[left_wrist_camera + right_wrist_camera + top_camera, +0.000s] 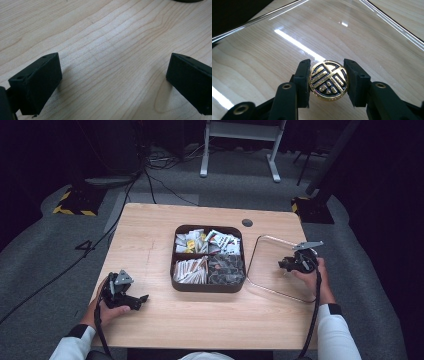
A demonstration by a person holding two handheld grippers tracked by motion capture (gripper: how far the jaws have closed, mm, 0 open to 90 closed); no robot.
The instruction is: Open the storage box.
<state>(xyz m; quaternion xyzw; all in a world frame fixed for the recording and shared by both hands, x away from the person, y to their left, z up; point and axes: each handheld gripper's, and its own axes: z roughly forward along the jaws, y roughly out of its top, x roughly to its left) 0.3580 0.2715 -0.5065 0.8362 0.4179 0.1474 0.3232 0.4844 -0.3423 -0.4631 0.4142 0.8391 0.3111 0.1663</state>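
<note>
- The right gripper (328, 82) has its jaws clamped on a round gold-and-black knob (328, 80), one jaw pressed to each side of it.
- The knob sits on a clear lid (352, 32) lying flat on the wooden table (150, 235), directly under this gripper; the lid's thin dark edge runs past ahead of the jaws. In the high view the right gripper (292, 265) holds the knob at the middle of the lid (260, 270).
- Just beyond the lid's far edge from that gripper stands a dark square tray (178, 285) with four compartments.
- The two compartments on the gripper's side hold dark wrapped pieces (226, 269) and white sachets with red and black print (223, 241).
- The two farther compartments hold pale stick packets (190, 270) and small white-and-yellow packets (189, 241).
- The left gripper (131, 301) rests on the table well apart from the tray, its jaws wide apart over bare wood with nothing between them (113, 82).
</note>
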